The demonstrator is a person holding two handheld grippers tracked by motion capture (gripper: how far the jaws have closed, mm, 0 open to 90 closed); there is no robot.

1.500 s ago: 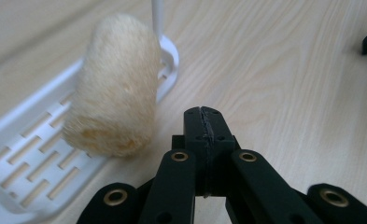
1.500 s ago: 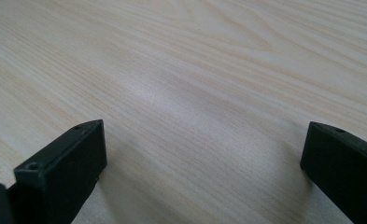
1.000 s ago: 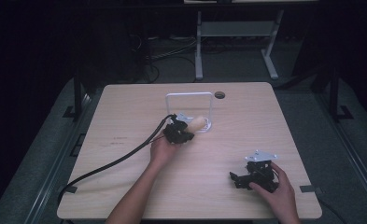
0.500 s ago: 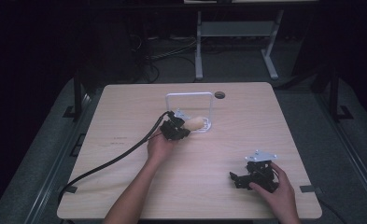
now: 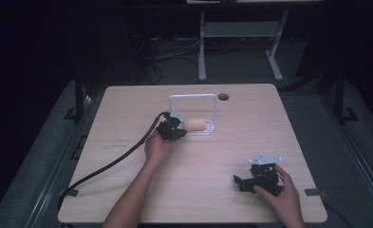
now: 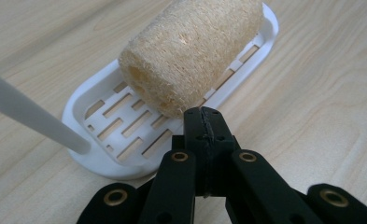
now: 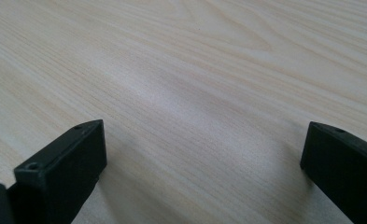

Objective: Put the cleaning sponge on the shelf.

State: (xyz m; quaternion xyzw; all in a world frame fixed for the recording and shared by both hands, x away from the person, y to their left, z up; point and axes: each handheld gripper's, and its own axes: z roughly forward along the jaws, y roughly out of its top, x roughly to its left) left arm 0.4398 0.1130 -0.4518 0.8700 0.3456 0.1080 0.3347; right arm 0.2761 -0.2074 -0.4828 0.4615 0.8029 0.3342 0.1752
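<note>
Left gripper (image 6: 203,116) slightly nearer loofah (image 6: 190,51), jaws together, seemingly touching.

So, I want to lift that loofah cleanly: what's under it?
The loofah lies on a white slotted tray on the wooden table. The slots beneath it are covered, so anything there is hidden.

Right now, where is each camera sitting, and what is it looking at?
High view: above the table, looking forward and down; both forearms, left gripper, right gripper.
Left gripper view: on the left gripper, jaws shut, facing the loofah on the white tray.
Right gripper view: on the right gripper, jaws wide, facing bare wood.
Shared: high and left gripper views show the loofah.
</note>
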